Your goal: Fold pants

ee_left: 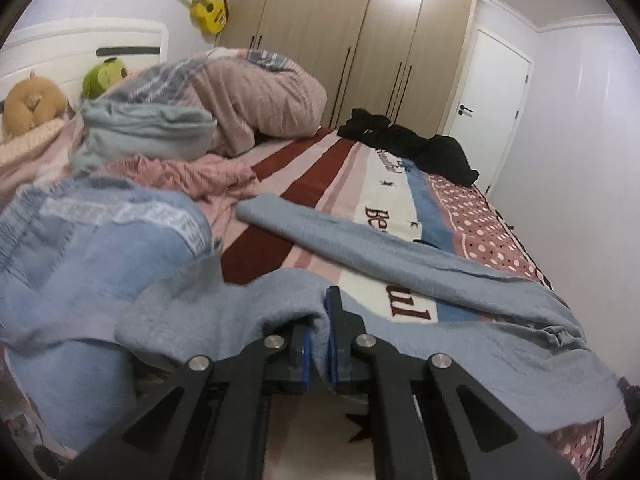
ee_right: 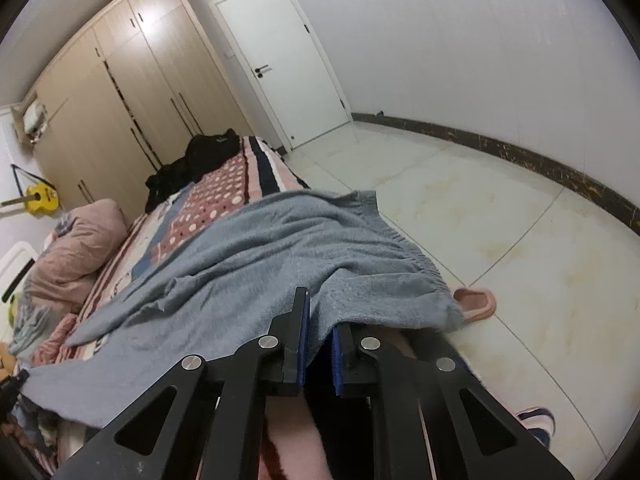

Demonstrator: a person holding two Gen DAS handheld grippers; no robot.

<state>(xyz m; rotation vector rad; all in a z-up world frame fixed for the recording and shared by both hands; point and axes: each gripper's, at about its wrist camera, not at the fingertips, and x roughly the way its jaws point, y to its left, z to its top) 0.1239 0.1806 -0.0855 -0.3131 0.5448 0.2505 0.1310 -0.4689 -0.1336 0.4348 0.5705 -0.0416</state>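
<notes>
Left wrist view
- Gripper: left gripper (ee_left: 319, 344) clamped on a fold of the grey-blue fleece pants (ee_left: 400, 264), cloth pinched between the blue pads (ee_left: 332, 340).
- Pants: spread across the striped, dotted and lettered bedspread (ee_left: 304, 176); one leg running as a long band away to the upper left, the other bunched at the jaws.
- Long axis: from the pinched end, slanting right toward the waist end near the bed's edge.
- Clutter: light-blue patterned garment (ee_left: 100, 240) just left of the pinch; pink knit cloth (ee_left: 180, 176) behind it; black garment (ee_left: 420, 144) well apart at the far end.
- Seen only here: the free leg's cuff (ee_left: 256, 208), the yellow toy guitar's full body (ee_left: 208, 12), two plush toys (ee_left: 104, 76).

Right wrist view
- Gripper: right gripper (ee_right: 320, 332) closed on the pants near the ribbed elastic waistband (ee_right: 412, 256), cloth draped over the right finger.
- Pants: lying ahead and to the left, waist overhanging the bed's edge above the pale tiled floor (ee_right: 480, 220).
- Seen only here: waistband, floor, pink slipper (ee_right: 476, 304), white door (ee_right: 288, 64) in full.

Relation for the coming move
- Judgement: each hand holding one end of the long axis; folding likely means carrying one end over toward the other, with the loose leg at risk of trailing.
</notes>
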